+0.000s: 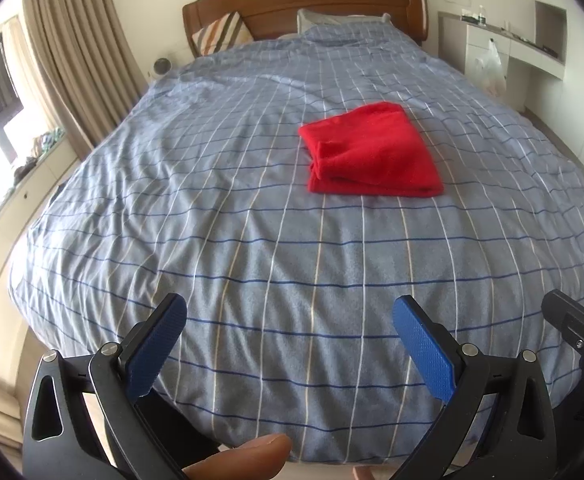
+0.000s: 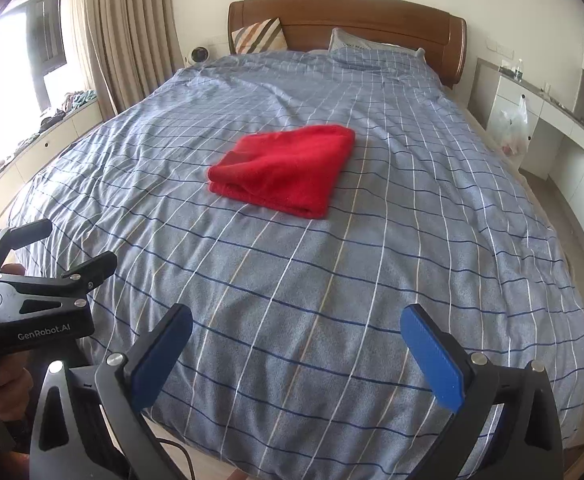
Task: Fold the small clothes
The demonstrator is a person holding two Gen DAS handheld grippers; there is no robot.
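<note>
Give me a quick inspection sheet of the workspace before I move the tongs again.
Surface: blue checked duvet covering the bed, mildly wrinkled.
Job's things: red garment lying folded mid-bed, touching neither gripper.
Clutter: nothing seen on the duvet besides the striped cushion and pillow at the headboard.
Grippers: left tongs open, empty; right tongs open, empty; both at the foot of the bed.
Cables: one dark cable below the right tongs.
Surroundings: curtains, plastic bag on white cabinet.

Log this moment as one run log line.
red cloth folded, on bed | left gripper open, empty | right gripper open, empty
</note>
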